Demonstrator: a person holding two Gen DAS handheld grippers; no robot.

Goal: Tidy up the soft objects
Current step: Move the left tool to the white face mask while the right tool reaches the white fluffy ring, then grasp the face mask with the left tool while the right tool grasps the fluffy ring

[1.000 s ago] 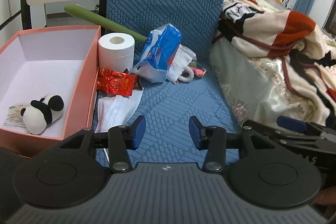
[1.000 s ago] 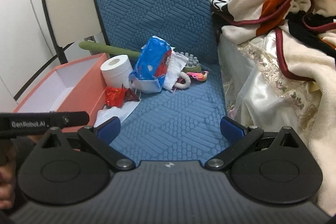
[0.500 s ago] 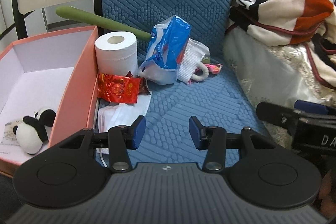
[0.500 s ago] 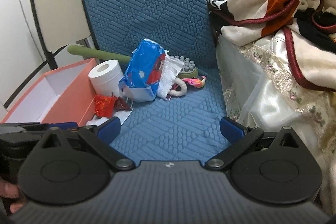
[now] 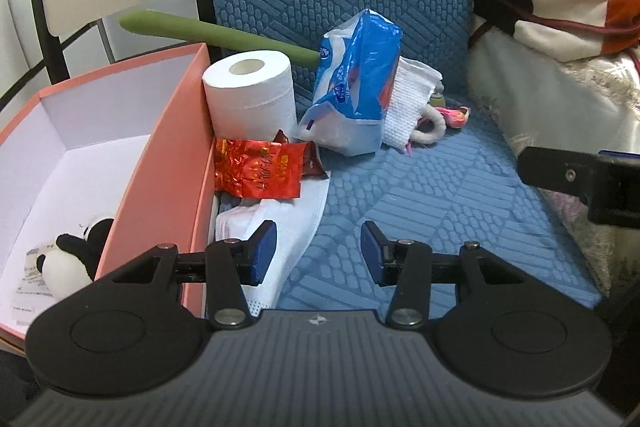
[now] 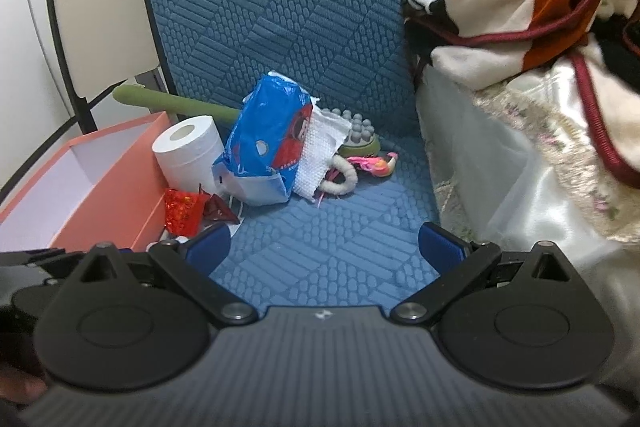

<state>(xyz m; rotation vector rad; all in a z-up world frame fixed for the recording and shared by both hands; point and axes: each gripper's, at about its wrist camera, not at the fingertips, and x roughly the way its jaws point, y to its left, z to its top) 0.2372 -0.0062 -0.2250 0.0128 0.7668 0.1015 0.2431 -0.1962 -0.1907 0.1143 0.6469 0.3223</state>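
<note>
Though half behind the box wall (image 5: 160,163), a toy panda (image 5: 70,259) — both jaws empty, left narrower, right wide.

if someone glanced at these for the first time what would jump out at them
Probably the blue plastic bag standing in the middle of the blue seat cushion, with a toilet roll upright beside it against the pink box. Next, the shiny red packet lying in front of the roll, and the little panda toy inside the box's near corner.
</note>
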